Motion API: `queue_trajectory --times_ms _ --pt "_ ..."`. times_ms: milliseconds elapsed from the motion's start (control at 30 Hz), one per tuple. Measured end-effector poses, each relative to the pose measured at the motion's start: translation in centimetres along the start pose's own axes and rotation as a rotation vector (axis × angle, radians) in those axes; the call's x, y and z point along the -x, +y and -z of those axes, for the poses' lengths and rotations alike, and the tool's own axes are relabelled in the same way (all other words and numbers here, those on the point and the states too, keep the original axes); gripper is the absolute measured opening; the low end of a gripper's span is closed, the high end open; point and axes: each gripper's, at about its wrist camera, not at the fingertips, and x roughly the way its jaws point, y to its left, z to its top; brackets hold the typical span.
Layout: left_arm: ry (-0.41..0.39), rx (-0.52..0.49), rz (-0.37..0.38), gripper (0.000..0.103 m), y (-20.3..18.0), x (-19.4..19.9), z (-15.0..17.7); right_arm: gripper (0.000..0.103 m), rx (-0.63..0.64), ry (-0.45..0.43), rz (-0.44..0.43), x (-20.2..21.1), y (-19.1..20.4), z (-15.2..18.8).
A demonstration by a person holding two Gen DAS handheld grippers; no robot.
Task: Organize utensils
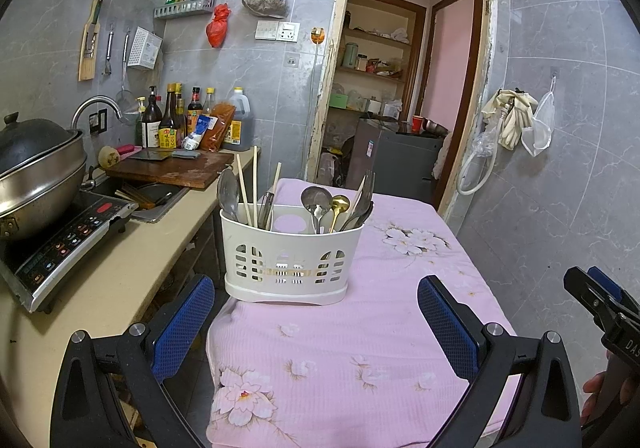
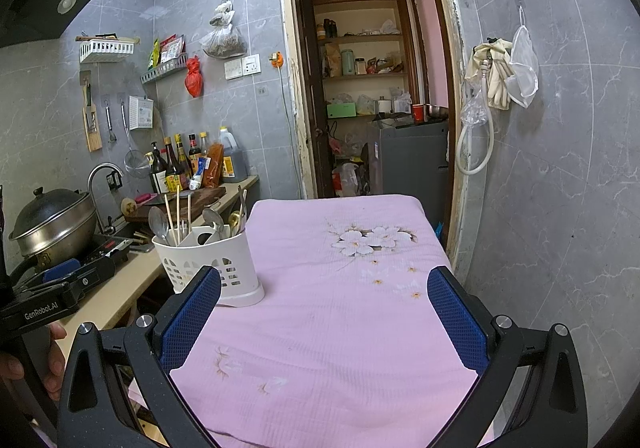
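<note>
Both claws wide open, empty, white caddy near cloth's left edge.

white slotted utensil caddy upright on pink cloth, spoons, chopsticks inside

A desk draped in a pink flowered cloth is carrying just one thing: a white slotted utensil caddy, sitting upright near the cloth's left edge with spoons, chopsticks and forks poking out. The remaining cloth is lying bare.
</note>
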Motion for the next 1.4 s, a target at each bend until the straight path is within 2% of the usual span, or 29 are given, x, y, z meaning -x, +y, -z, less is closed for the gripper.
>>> queue_trajectory --times_ms 1400 --pt "0.003 -0.012 -0.017 0.102 -0.68 0.22 0.33 0.102 -0.002 0.007 -0.001 -0.03 -0.03 -0.08"
